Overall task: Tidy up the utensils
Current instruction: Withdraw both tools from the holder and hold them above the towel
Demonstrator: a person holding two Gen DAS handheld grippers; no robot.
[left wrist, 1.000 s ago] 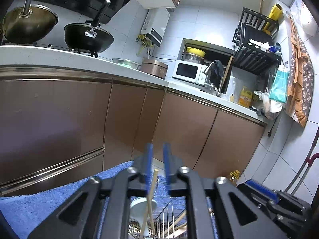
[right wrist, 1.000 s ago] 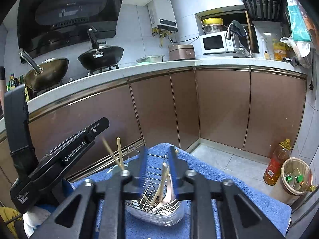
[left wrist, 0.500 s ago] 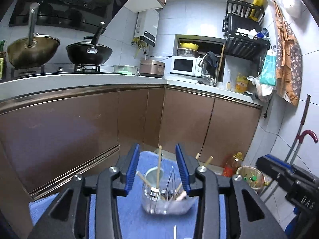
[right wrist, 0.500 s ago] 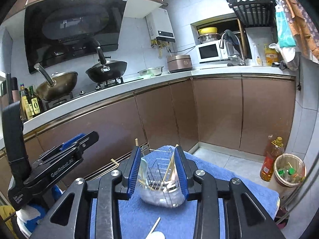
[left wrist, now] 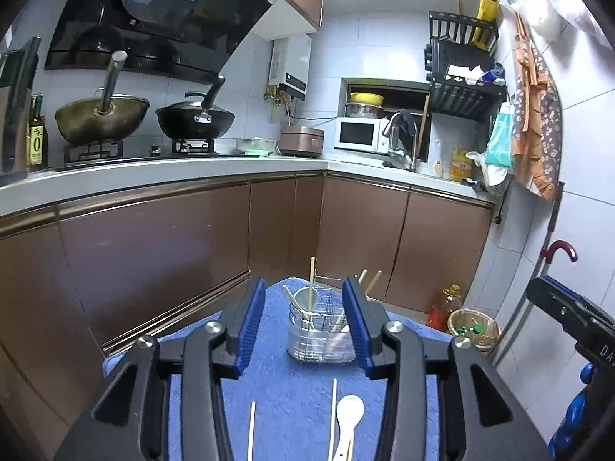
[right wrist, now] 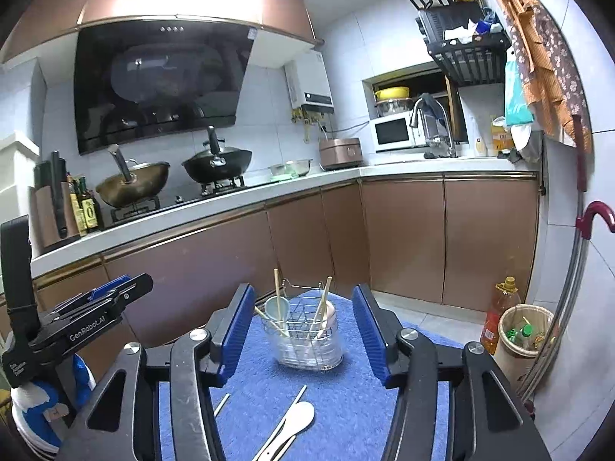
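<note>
Blue towel [left wrist: 292, 415] covering the worktop beneath both tongs. Left tongs [left wrist: 305, 319] spread, nothing between the pads; their jaws have just been opening. Right tongs [right wrist: 303, 330] likewise spread and empty, jaws also just opened wider. The left tool's body, seen at the left of the right wrist view, reads "GenRobot.AI"; the right tool's body, at the right edge of the left wrist view, shows only "DAS".

Wire utensil holder [right wrist: 310, 336] standing on the towel ahead of both tongs, framed between their blue pads, apart from them; chopsticks and a pale spoon stand in it. White spoon [left wrist: 348, 422] and loose chopsticks [left wrist: 332, 415] lying flat on the towel, nearer the tongs than the holder.
</note>
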